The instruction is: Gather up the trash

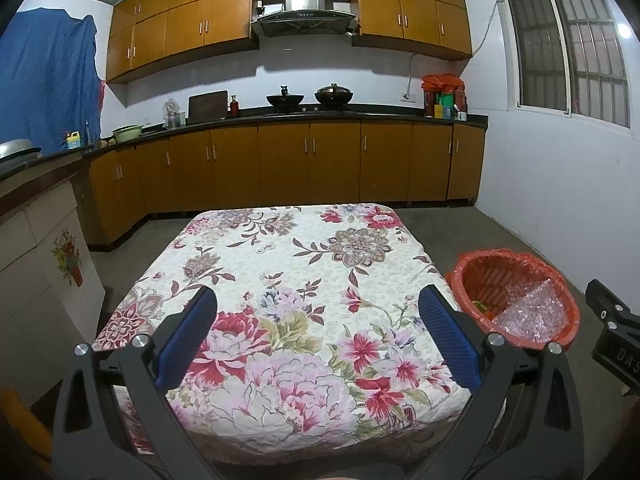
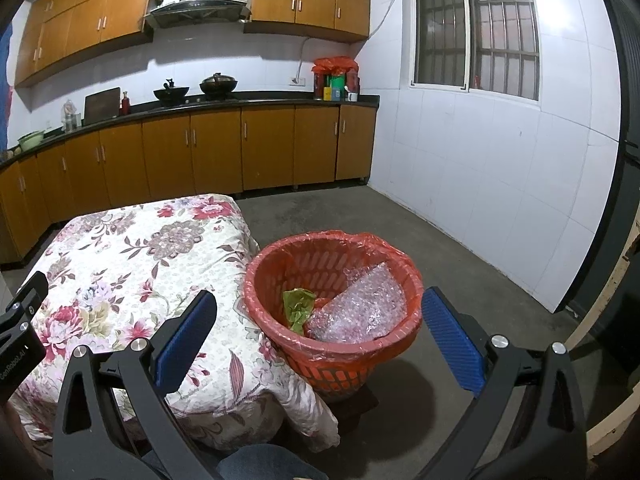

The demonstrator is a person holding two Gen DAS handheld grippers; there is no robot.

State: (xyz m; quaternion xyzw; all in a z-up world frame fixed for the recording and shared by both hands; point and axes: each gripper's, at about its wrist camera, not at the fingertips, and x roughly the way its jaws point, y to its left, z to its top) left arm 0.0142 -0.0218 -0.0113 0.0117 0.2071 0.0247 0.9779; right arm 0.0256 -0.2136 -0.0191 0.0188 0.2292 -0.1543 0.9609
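A red plastic basket [image 2: 276, 320] lined with a red bag stands on the floor beside the table's right edge; it also shows in the left wrist view [image 1: 464, 276]. Inside lie a sheet of bubble wrap [image 2: 356, 308] and a crumpled green wrapper [image 2: 298, 304]. My left gripper [image 1: 318, 316] is open and empty above the floral tablecloth [image 1: 280, 280]. My right gripper [image 2: 320, 316] is open and empty, held above the basket's near rim. The right gripper's body shows at the right edge of the left wrist view [image 1: 616, 332].
The table with the floral cloth [image 2: 132, 264] fills the near left. Wooden kitchen cabinets [image 1: 312, 168] and a dark counter with two woks [image 1: 308, 98] run along the far wall. A white tiled wall with a window [image 2: 476, 28] is at right. Grey concrete floor [image 2: 400, 220] lies beyond the basket.
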